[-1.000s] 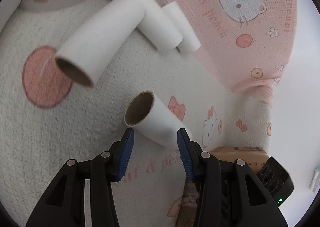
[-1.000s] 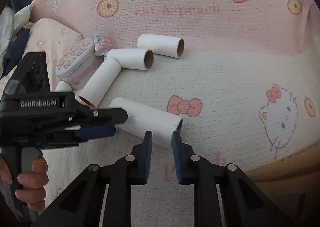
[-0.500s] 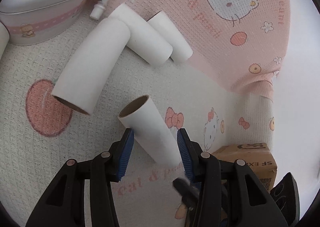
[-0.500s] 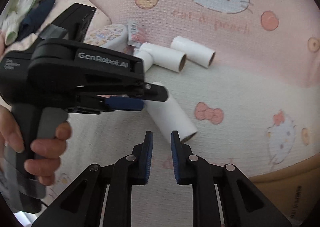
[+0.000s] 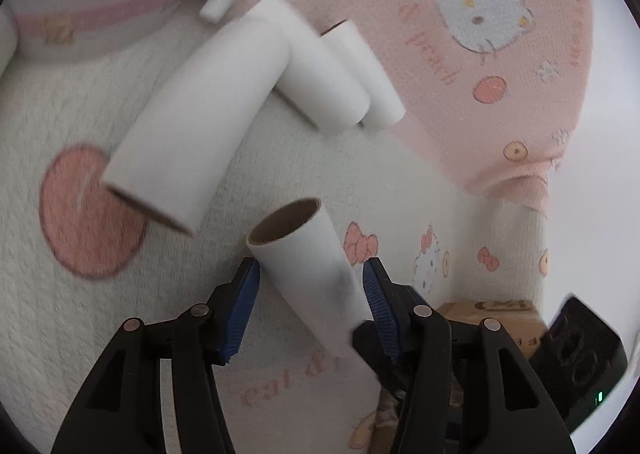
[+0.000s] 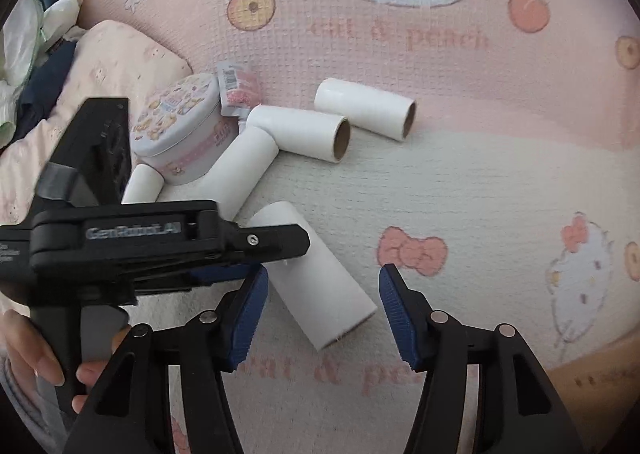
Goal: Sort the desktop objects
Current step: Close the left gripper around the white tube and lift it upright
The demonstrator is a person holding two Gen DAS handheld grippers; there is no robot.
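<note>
Both grippers have just been opening: the left gripper (image 5: 310, 286) and the right gripper (image 6: 322, 294) stand wide around the same white paper tube (image 6: 316, 278), not pressing it. The tube lies on the cartoon-cat blanket (image 6: 500, 182), near three other tubes (image 6: 298, 132).

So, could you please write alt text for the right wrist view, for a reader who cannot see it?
The right tool, which has just been opening, straddles without touching a white cardboard tube lying on a Hello Kitty blanket. The left tool, held in a hand, reaches in from the left to the same tube. Behind lie more tubes and a round tin.
</note>
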